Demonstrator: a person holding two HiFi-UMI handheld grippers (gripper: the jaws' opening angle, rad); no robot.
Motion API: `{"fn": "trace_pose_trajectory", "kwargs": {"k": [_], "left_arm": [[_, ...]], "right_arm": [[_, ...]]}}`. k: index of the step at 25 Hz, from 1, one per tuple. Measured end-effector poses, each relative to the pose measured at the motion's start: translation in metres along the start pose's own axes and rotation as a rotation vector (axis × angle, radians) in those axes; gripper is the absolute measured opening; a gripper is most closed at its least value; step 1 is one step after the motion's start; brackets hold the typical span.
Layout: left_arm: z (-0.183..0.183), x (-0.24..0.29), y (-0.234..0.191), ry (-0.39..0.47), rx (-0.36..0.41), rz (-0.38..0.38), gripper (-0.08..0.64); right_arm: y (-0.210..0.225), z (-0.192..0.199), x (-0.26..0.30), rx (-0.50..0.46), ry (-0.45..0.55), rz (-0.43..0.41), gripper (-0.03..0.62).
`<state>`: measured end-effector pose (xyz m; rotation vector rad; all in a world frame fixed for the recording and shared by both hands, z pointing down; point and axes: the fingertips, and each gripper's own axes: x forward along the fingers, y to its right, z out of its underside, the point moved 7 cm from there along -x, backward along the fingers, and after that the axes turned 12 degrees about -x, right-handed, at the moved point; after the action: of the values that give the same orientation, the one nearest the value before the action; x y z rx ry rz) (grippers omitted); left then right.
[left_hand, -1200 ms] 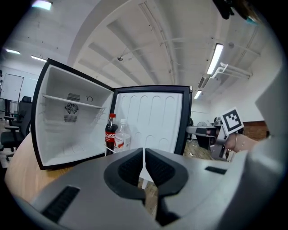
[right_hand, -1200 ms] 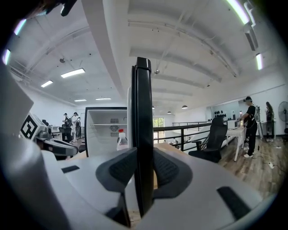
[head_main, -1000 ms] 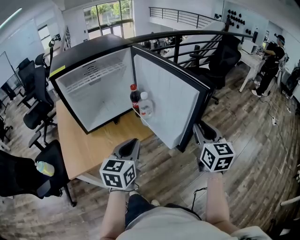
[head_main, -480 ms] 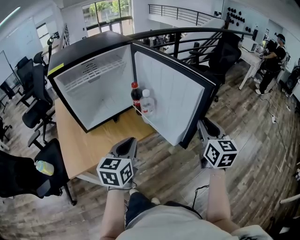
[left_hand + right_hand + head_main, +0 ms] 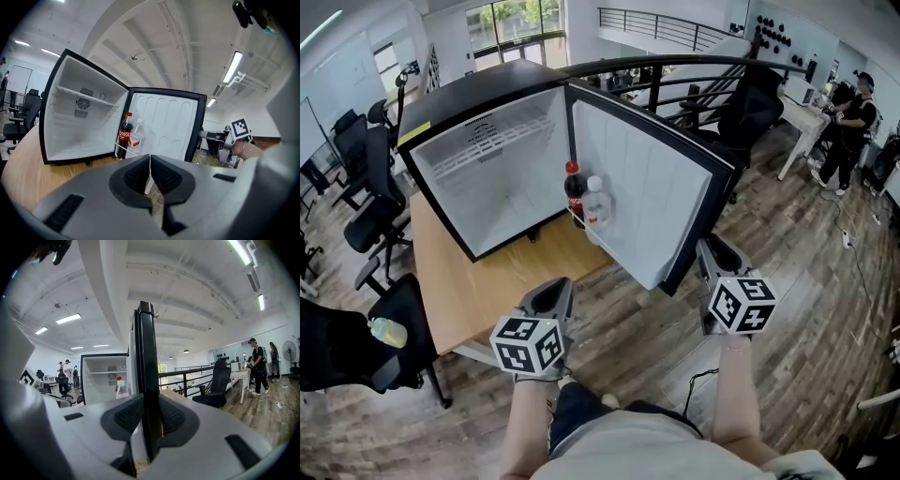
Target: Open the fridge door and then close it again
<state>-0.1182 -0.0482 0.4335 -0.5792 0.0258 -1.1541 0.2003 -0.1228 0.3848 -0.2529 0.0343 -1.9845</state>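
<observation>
A black mini fridge (image 5: 478, 178) stands on a wooden table (image 5: 478, 291) with its white-lined door (image 5: 637, 197) swung wide open to the right. A cola bottle (image 5: 574, 192) and a clear water bottle (image 5: 594, 202) stand in the door shelf. My right gripper (image 5: 710, 251) is at the door's free edge. In the right gripper view that black door edge (image 5: 146, 357) runs upright between the jaws, and the right gripper (image 5: 147, 416) is shut on it. My left gripper (image 5: 551, 291) hovers in front of the table, pointing at the fridge. The left gripper (image 5: 150, 161) is shut and holds nothing.
Black office chairs (image 5: 366, 225) stand left of the table, one more (image 5: 750, 112) behind the door. A curved black railing (image 5: 675, 70) runs behind the fridge. A person (image 5: 853, 122) stands by a white desk at far right. Wood floor lies below me.
</observation>
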Motion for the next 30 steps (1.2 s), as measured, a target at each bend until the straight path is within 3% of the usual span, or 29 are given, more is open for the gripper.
{"fn": "trace_pose_trajectory", "kwargs": {"k": [15,20,30], "left_arm": [[-0.004,-0.001,0.008,-0.011,0.023,0.022,0.008],[-0.001,-0.004,0.005,-0.008,-0.006,0.028,0.008],[0.002,-0.011,0.006,0.01,-0.016,0.003,0.008]], "right_arm": [[0.0,-0.002,0.0,0.0,-0.011,-0.005,0.091],[-0.003,0.0,-0.001,0.013,-0.011,-0.016,0.09],[-0.023,-0.004,-0.015,-0.025,0.005,-0.133,0.086]]}}
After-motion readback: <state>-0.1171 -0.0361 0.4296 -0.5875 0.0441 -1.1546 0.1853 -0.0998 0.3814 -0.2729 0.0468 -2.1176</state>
